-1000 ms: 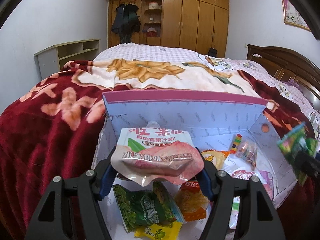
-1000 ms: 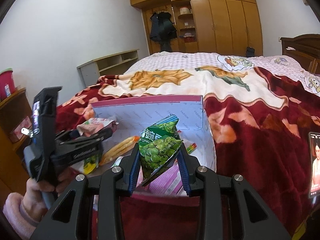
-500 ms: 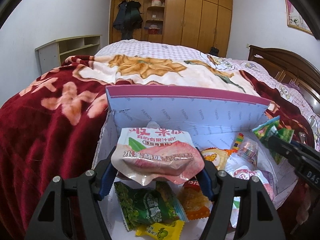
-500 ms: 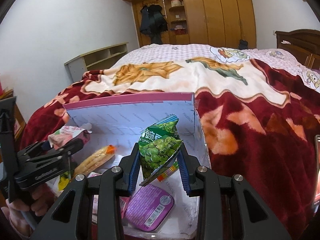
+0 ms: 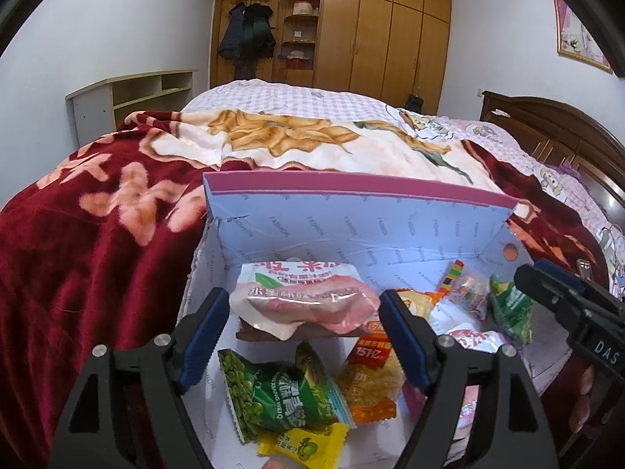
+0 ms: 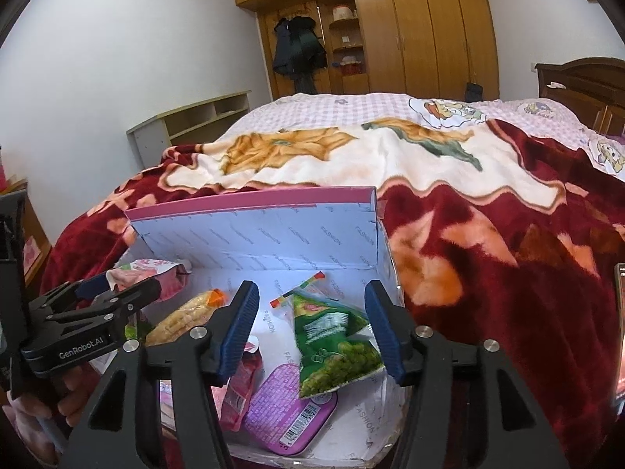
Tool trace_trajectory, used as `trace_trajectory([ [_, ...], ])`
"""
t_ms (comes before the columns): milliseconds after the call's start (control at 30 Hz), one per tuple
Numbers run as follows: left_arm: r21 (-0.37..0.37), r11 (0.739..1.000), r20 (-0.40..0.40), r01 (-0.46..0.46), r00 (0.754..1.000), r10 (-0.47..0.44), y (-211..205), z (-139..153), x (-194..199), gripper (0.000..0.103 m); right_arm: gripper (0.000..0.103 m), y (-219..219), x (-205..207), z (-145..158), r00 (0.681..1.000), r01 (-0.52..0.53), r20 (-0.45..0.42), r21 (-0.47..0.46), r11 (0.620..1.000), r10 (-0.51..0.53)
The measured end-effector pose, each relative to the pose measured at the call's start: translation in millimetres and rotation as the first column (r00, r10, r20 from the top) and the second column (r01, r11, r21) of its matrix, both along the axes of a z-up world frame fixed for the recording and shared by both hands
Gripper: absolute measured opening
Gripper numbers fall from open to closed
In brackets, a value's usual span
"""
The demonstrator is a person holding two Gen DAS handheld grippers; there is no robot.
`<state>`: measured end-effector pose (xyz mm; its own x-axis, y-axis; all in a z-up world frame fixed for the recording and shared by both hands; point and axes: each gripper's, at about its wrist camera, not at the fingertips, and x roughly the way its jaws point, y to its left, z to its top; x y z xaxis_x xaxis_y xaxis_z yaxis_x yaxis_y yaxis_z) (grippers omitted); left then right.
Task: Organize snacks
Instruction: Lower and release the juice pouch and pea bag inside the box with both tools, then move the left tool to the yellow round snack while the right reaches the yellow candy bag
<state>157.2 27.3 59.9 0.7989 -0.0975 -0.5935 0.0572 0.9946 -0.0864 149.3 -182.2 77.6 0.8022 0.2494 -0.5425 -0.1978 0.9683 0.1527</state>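
Both pairs of jaws have just been opening. Left gripper (image 5: pixel 302 332): jaws are standing wide, w/ pink peach pouch (image 5: pixel 304 301) lying between the pads, apparently free of them. Right gripper (image 6: pixel 312 326): jaws are gaping, w/ green pea packet (image 6: pixel 332 344) lying loose between them inside the box (image 6: pixel 273 234), partly resting on a purple tin (image 6: pixel 291 410). Box is sitting on the bed's red blanket (image 5: pixel 97 234), back flap standing upright. Left view is showing 2 green pea packets (one near (image 5: pixel 273 394)), 1 yellow sachet (image 5: pixel 302 445), 1 orange crisp bag (image 5: pixel 369 383). Right view alone is showing the tin, 1 corn cob pack (image 6: pixel 183 316), and a hand (image 6: pixel 43 410) gripping the left tool.
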Motion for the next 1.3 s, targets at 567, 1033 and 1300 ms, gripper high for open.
trace_trajectory([
  [567, 0.009, 1.0, 0.043, 0.015, 0.999, -0.015, -6, 21, -33, 0.082, 0.058, -5, -23, 9, 1.0, 0.015, 0.012, 0.049, 0.999, -0.016],
  [1033, 0.003, 1.0, 0.062, 0.0, 0.998, 0.0, -4, 30, -72, 0.082, 0.058, -3, -60, 11, 1.0, 0.001, 0.019, 0.098, 0.995, -0.002],
  [1300, 0.008, 1.0, 0.032, -0.011, 0.999, 0.01, 2, 26, -90, 0.082, 0.058, 8, -80, 6, 0.999, -0.038, 0.019, 0.093, 0.995, 0.037],
])
